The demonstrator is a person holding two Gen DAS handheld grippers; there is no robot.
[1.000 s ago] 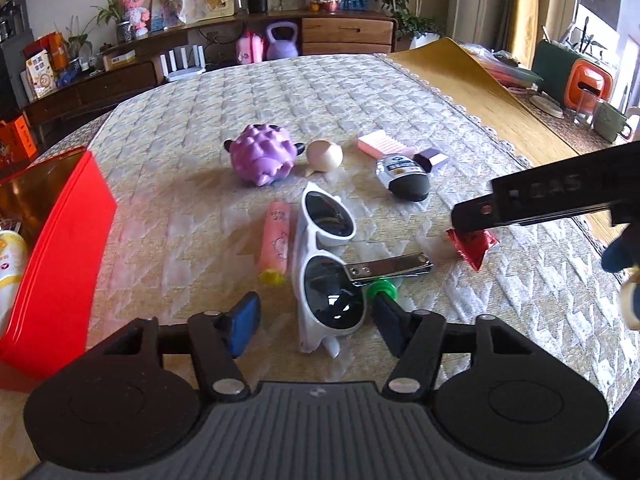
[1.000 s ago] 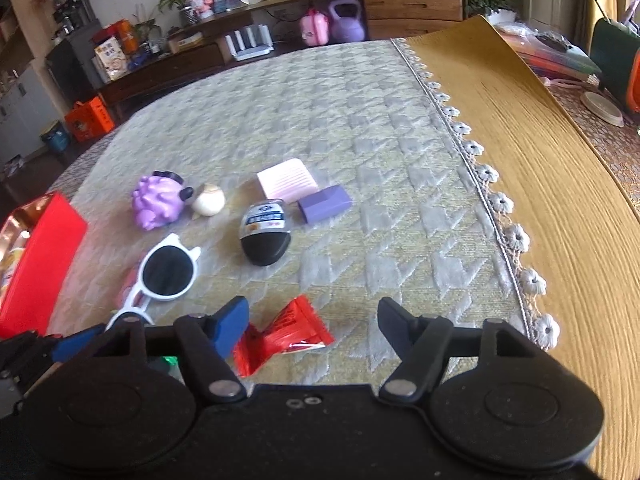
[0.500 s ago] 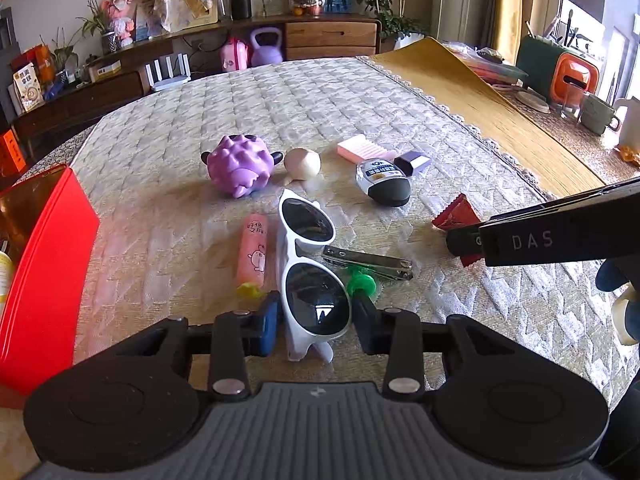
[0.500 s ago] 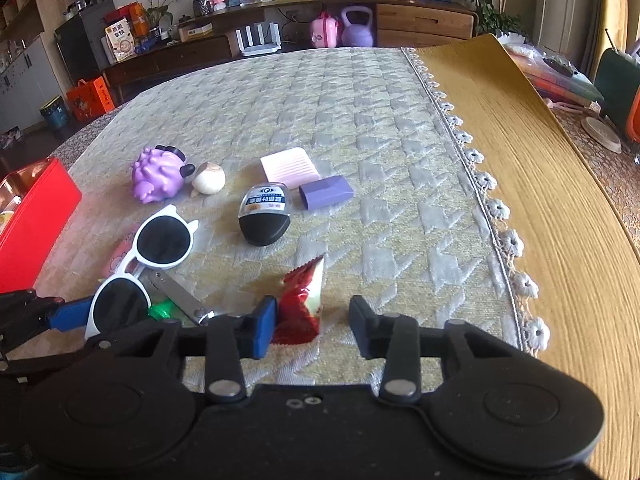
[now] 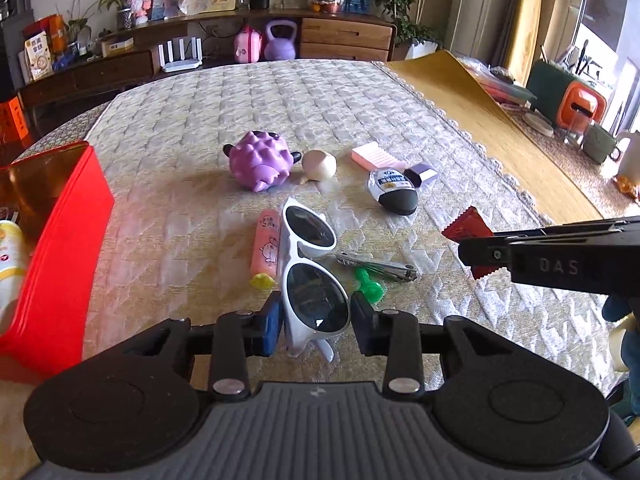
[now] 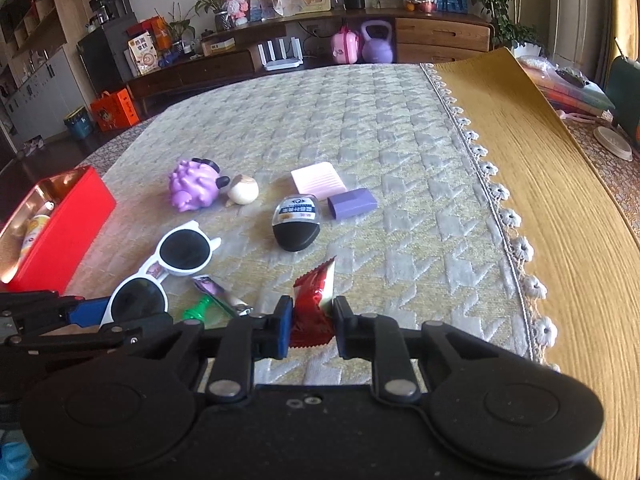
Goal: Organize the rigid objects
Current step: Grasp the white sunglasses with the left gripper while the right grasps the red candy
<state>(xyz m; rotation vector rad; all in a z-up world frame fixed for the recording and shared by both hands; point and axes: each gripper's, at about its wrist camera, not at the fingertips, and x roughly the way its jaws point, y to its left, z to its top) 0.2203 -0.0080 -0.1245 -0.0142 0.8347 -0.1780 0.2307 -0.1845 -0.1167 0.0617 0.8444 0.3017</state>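
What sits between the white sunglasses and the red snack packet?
The nail clipper and green pushpin lie between the white sunglasses and the red snack packet, clearest in the left wrist view.

**Small objects on the quilted cloth**

The white sunglasses with dark lenses lie lengthwise, and the near lens sits between two blue pads. Just to their left lies a pink tube with a yellow cap. To their right lie a metal nail clipper and a green pushpin, touching each other. The red snack packet stands tilted up, pinched at its lower end. Farther away sit a purple spiky toy, a cream ball, a pink ribbed pad, a purple block and a black oval case with a label. A red box stands at the left edge.
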